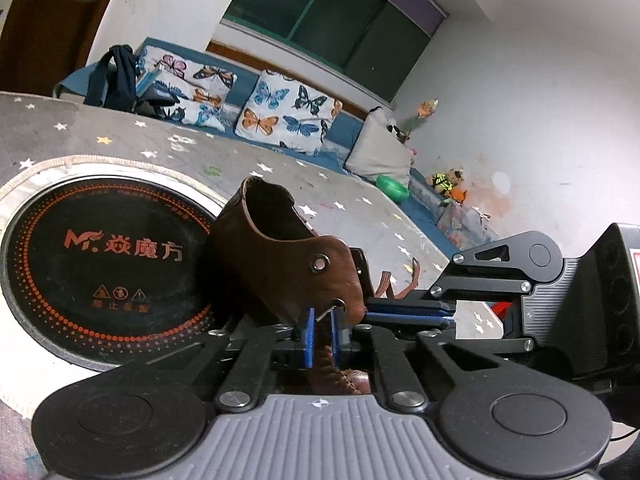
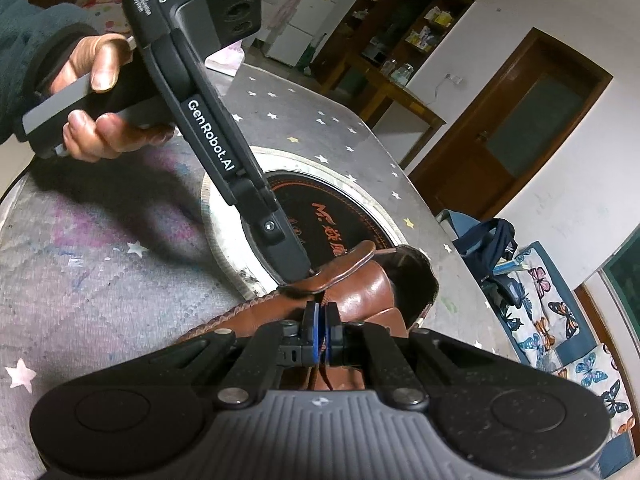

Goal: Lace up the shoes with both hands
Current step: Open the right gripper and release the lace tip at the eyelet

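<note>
Left wrist view: left gripper (image 1: 321,330) at the brown shoe (image 1: 280,256), blue pads (image 1: 309,336) a narrow gap apart, thin lace tip (image 1: 326,313) between them at the lower eyelet; contact unclear. Right gripper (image 1: 412,317) comes in beside the shoe, pads together. Shoe lies by the round black cooktop (image 1: 100,264).

Right wrist view: right gripper (image 2: 321,334) pinched shut on the shoe (image 2: 360,292) flap. Only here: a hand (image 2: 96,96) holding the left gripper (image 2: 308,270), its tip at the shoe's edge.

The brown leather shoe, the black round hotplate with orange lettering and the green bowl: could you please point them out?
Brown leather shoe (image 1: 276,256), left wrist view, on its side flap.
Black round hotplate with orange lettering (image 1: 108,264), left wrist view, on its glass face.
Green bowl (image 1: 393,189), left wrist view, on its side.
</note>
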Tool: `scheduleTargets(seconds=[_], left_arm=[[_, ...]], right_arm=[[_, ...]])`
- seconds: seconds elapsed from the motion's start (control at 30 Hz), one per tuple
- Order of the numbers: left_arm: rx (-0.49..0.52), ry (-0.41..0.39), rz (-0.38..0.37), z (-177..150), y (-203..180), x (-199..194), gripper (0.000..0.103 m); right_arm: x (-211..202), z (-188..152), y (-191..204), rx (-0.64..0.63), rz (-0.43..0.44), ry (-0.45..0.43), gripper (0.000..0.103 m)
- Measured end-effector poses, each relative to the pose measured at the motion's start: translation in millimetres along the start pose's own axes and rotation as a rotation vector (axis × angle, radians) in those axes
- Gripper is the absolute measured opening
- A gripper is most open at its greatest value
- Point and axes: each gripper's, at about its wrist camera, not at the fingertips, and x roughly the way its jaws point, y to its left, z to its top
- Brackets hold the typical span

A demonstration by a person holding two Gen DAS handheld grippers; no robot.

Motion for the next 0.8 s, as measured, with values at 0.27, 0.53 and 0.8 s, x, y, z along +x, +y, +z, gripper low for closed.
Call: scheduleTargets(seconds=[0.27, 0.53, 0.8], left_arm=[[-0.004, -0.068, 0.119, -10, -9, -21, 0.004], [-0.097, -0.133, 0.151, -22, -5, -42, 0.017], [-0.190, -0.171, 0.119, -30, -9, -29, 0.046]], right_arm=[[-6, 0, 0, 0.051, -0.023, -0.020, 0.011], [-30, -1, -8, 0.236, -0.036, -0.065, 0.041], [-47, -21, -19, 0.484, -0.006, -0.073, 0.066]])
